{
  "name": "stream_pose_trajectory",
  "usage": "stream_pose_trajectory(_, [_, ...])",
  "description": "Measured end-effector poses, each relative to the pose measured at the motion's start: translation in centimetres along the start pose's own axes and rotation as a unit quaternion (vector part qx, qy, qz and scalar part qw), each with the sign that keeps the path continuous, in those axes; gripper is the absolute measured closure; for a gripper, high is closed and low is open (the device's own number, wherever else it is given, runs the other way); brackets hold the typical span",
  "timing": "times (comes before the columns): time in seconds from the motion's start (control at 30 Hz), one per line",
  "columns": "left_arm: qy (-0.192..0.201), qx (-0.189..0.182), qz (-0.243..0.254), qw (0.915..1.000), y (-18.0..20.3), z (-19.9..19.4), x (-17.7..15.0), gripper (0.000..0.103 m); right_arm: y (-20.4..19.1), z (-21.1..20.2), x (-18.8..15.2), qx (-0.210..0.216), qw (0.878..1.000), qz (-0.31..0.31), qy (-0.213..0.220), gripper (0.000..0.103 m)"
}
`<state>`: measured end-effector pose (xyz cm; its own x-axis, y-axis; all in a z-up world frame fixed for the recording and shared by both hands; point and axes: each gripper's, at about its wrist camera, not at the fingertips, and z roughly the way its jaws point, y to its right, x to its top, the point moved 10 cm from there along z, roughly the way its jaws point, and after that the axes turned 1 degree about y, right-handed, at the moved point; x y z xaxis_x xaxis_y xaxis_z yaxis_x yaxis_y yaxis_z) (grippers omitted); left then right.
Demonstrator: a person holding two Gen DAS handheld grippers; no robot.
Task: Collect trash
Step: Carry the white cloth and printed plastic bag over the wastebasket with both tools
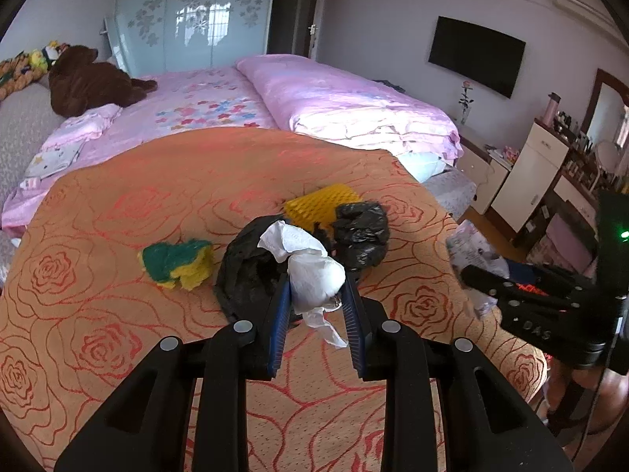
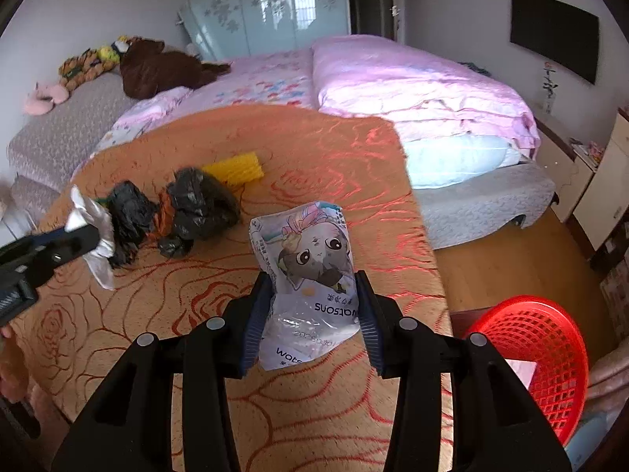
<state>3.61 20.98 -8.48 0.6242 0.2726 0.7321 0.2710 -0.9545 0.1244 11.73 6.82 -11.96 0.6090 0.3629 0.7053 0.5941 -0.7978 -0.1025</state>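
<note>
My left gripper (image 1: pixel 317 289) is shut on a crumpled white tissue (image 1: pixel 310 271) and holds it above the orange rose-patterned cloth (image 1: pixel 118 275). My right gripper (image 2: pixel 314 303) is shut on a white Watsons wrapper (image 2: pixel 310 275) with a cartoon cat, also above the cloth. On the cloth lie two crumpled black plastic bags (image 1: pixel 361 236) (image 1: pixel 243 275), a yellow foam net (image 1: pixel 318 204) and a green-and-yellow sponge (image 1: pixel 177 263). The right gripper with the wrapper shows at the right edge of the left wrist view (image 1: pixel 483 275). The left gripper with the tissue shows at the left of the right wrist view (image 2: pixel 90 236).
A red mesh basket (image 2: pixel 550 354) holding a pale scrap stands low at the right beyond the cloth's edge. A bed with pink bedding (image 1: pixel 334 94) lies behind. Wooden floor (image 2: pixel 511 267) and cabinets (image 1: pixel 526 173) are to the right.
</note>
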Motion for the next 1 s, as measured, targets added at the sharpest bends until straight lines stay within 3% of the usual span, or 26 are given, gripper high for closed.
stream_pose_trajectory(0.5, [0.011, -0.008, 0.037, 0.9992, 3.0, -0.1, 1.6, 0.078, 2.2, -4.4, 1.9, -0.029, 0.998, 0.019, 0.046, 0.061])
stream_pose_trajectory(1.0, [0.017, -0.028, 0.085, 0.9958, 7.9, 0.4, 3.2, 0.078, 6.9, -7.1, 2.2, -0.068, 0.994, 0.055, 0.067, 0.061])
